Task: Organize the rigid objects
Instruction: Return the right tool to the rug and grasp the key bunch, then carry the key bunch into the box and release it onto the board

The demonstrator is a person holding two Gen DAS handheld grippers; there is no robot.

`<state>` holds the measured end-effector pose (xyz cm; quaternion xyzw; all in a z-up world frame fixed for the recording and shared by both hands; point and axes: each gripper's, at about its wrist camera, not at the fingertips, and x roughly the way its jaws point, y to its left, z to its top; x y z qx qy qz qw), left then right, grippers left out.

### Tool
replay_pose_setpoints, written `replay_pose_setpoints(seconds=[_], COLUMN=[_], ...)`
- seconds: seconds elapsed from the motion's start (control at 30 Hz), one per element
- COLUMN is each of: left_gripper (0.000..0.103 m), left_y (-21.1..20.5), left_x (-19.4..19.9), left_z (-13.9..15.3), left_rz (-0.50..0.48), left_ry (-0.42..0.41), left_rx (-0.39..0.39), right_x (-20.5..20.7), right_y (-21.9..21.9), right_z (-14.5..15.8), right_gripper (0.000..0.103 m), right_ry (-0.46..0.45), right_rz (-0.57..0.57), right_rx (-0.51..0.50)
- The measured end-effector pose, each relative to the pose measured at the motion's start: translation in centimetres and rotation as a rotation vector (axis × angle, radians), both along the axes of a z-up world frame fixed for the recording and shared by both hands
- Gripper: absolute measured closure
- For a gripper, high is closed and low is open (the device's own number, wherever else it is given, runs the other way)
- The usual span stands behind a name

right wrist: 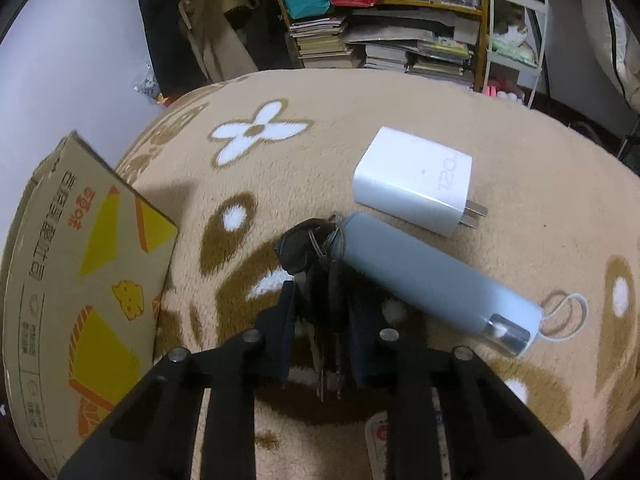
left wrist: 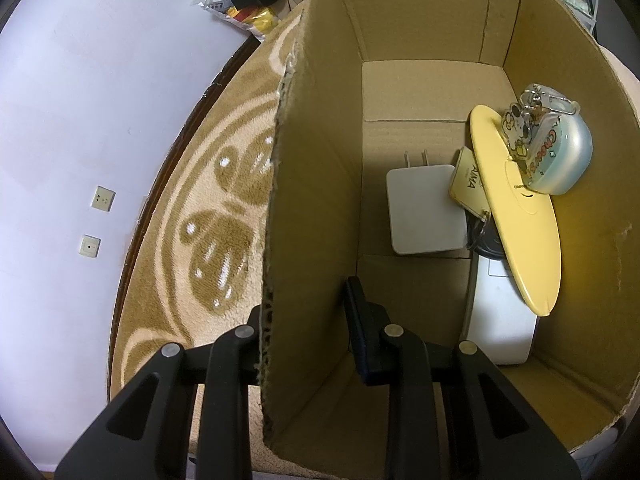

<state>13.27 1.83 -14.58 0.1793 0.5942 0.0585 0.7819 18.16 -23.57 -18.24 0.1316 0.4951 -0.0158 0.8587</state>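
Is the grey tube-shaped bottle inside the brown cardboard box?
No, the grey tube-shaped bottle lies on the tan patterned blanket, outside the brown cardboard box, beside a white plug charger.

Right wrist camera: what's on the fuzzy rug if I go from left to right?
Printed brown cardboard box → dark bunch of keys between the tongs → grey cylindrical bottle; the white square charger plug lies behind the bottle.
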Motion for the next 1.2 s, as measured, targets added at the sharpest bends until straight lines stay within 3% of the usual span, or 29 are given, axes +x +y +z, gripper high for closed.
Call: replay_pose_setpoints(seconds=[0.17, 0.67, 0.93, 1.2], left_gripper=[0.076, 0.076, 0.076, 0.076], left_y=[0.0, 0.1, 0.1, 0.2], left_x=[0.1, 0.1, 0.1, 0.1], left_z=[-0.1, -0.1, -0.1, -0.2], left_rz=[-0.001, 0.001, 0.002, 0.001], left_ry=[0.003, 0.004, 0.003, 0.004], left_rx=[0.001, -0.003, -0.004, -0.005], right_x=[-0.8, -3.6, -4.6, -5.2], right_y=[0.9, 2.8, 6.0, 8.8], right_z=[1.2, 8.4, 12.4, 13.0], right_gripper=[0.086, 0.087, 0.087, 0.087], right_ry=[-0.01, -0.179, -0.267, -0.28], right_rz=[0.021, 0.035, 0.122, 0.21], right_rx=[0.006, 0.069, 0.08, 0.095])
